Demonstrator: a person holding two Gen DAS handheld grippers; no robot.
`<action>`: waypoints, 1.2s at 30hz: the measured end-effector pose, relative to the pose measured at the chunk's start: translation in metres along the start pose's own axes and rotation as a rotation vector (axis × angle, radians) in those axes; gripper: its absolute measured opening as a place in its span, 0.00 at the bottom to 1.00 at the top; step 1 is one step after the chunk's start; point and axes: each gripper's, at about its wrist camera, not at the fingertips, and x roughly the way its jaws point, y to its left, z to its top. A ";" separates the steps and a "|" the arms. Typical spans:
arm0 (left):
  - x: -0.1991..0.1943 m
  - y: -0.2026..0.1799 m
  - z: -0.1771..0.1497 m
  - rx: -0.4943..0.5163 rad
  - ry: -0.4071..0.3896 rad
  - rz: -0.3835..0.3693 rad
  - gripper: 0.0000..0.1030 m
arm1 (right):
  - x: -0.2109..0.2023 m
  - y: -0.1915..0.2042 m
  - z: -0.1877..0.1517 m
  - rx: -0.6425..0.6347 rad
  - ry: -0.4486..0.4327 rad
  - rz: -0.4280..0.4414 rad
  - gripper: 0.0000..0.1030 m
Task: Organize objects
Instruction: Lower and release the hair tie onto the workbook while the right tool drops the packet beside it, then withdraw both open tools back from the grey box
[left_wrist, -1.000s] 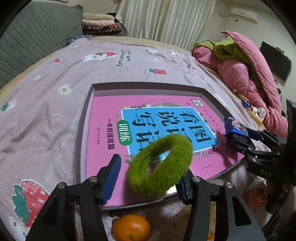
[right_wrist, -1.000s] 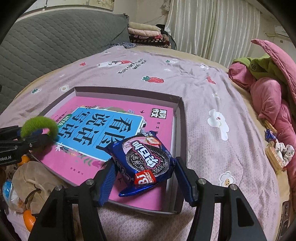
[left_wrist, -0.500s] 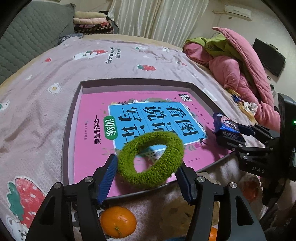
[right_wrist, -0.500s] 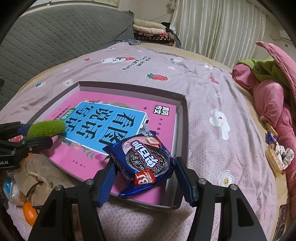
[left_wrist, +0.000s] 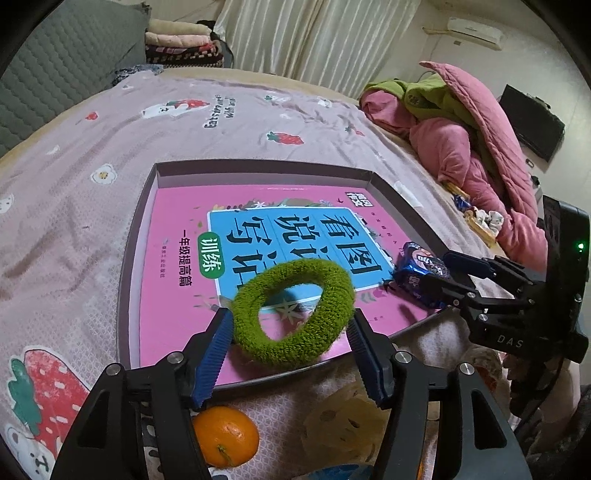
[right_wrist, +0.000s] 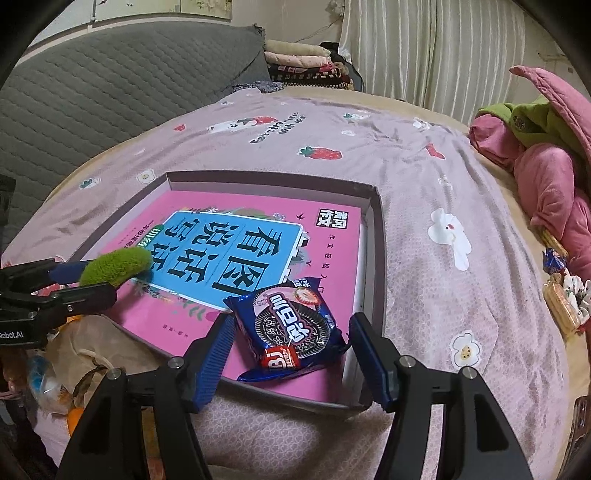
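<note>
A shallow grey tray lies on the bed with a pink and blue book inside it. A fuzzy green ring lies flat on the book's near edge. My left gripper is open around it, one blue pad close to each side. A blue cookie pack rests on the book in the tray's near right corner. My right gripper straddles it; its jaws are opening and a small gap shows on each side. Each view shows the other gripper too: the right, the left.
An orange sits below the tray's near edge, next to a crumpled bag. Pink and green bedding is heaped at the right, with small snacks beside it. Folded blankets and a grey headboard stand at the back.
The green ring went from tilted up on edge to flat on the book, and the left jaws widened. The right jaws spread a little off the cookie pack.
</note>
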 end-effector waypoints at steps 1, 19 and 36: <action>-0.001 -0.001 0.000 0.000 -0.001 -0.004 0.63 | -0.001 0.001 0.000 -0.001 -0.004 0.002 0.62; -0.018 -0.005 0.003 0.009 -0.051 -0.007 0.63 | -0.021 0.001 0.003 -0.004 -0.090 -0.002 0.62; -0.059 -0.020 -0.006 0.032 -0.175 0.068 0.69 | -0.047 0.008 0.003 -0.011 -0.206 0.006 0.70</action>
